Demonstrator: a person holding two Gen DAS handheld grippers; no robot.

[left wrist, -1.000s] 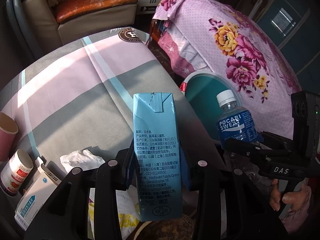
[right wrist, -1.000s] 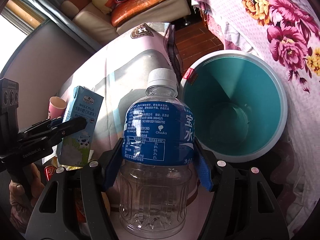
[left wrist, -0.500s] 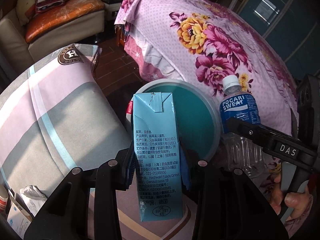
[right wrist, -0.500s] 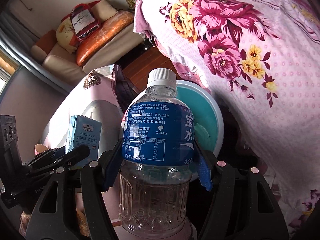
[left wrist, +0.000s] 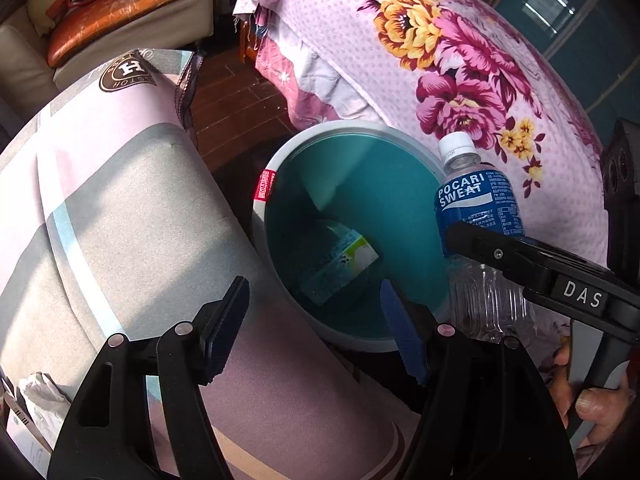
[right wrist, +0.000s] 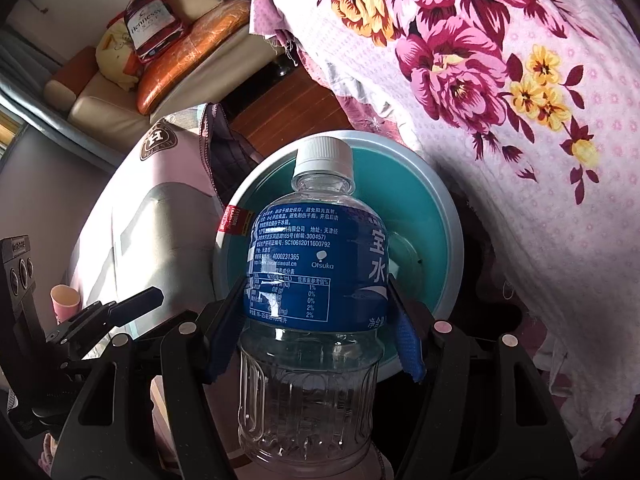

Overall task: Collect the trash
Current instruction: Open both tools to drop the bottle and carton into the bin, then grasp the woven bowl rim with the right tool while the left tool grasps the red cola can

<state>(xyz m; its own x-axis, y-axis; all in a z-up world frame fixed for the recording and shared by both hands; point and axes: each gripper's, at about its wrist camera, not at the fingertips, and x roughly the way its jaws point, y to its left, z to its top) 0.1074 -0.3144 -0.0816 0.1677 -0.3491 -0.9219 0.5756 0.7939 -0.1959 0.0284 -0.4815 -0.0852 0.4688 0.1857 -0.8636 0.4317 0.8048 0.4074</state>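
Observation:
A teal bin with a white rim (left wrist: 267, 216) stands on the floor between the table and the bed; it also shows in the right wrist view (right wrist: 448, 216). The blue milk carton (left wrist: 340, 266) lies at its bottom. My left gripper (left wrist: 316, 326) is open and empty just above the bin's near rim. My right gripper (right wrist: 316, 328) is shut on an empty Pocari Sweat bottle (right wrist: 316, 280) with a white cap, held upright over the bin's right edge; the bottle also shows in the left wrist view (left wrist: 478, 208).
A table under a pink and grey cloth (left wrist: 120, 208) lies left of the bin. A crumpled tissue (left wrist: 38, 390) and a pink paper cup (right wrist: 64, 300) sit on it. A floral bedspread (left wrist: 460, 72) hangs to the right. A sofa (left wrist: 120, 12) stands behind.
My left gripper has opened and the milk carton has dropped into the bin. The right gripper with the bottle has moved closer over the bin.

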